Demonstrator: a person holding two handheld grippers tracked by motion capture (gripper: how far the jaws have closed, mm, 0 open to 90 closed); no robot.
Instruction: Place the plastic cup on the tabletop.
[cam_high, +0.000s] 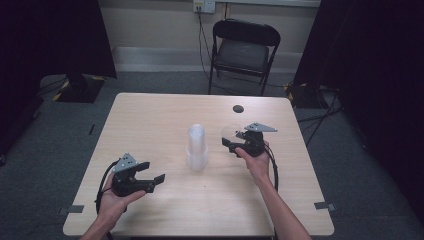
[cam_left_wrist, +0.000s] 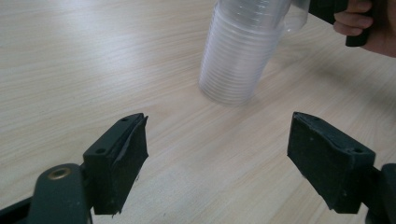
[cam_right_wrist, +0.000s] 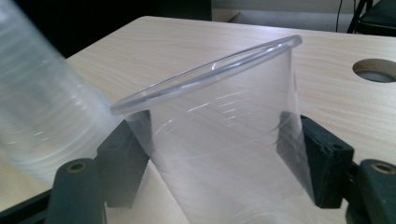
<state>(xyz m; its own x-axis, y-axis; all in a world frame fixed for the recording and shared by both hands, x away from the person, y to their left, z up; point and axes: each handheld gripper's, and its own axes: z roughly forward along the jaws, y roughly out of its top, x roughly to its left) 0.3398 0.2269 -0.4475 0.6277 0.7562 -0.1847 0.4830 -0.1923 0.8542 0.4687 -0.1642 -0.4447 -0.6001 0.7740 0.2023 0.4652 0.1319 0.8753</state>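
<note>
Right gripper (cam_right_wrist: 219, 154) pinches a clear plastic cup (cam_right_wrist: 224, 140), thin-walled, rolled rim, right of the cup stack (cam_high: 197, 147); left gripper (cam_left_wrist: 217, 158) jaws spread, empty

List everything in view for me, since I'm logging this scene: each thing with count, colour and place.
stack of cups: one stack, clear plastic, upright at the table's middle
single cup: one, clear, between the right gripper's jaws
table: one, light wood, with a round hole near its far edge
folding chair: one, black, beyond the table
wall socket: one, white, with cables, on the back wall
tape marks: two, grey, at the near corners
left gripper: one, black, jaws wide apart, near left of the stack
right gripper: one, black, shut on the single cup, right of the stack
hands: two, entering from the bottom edge
</note>
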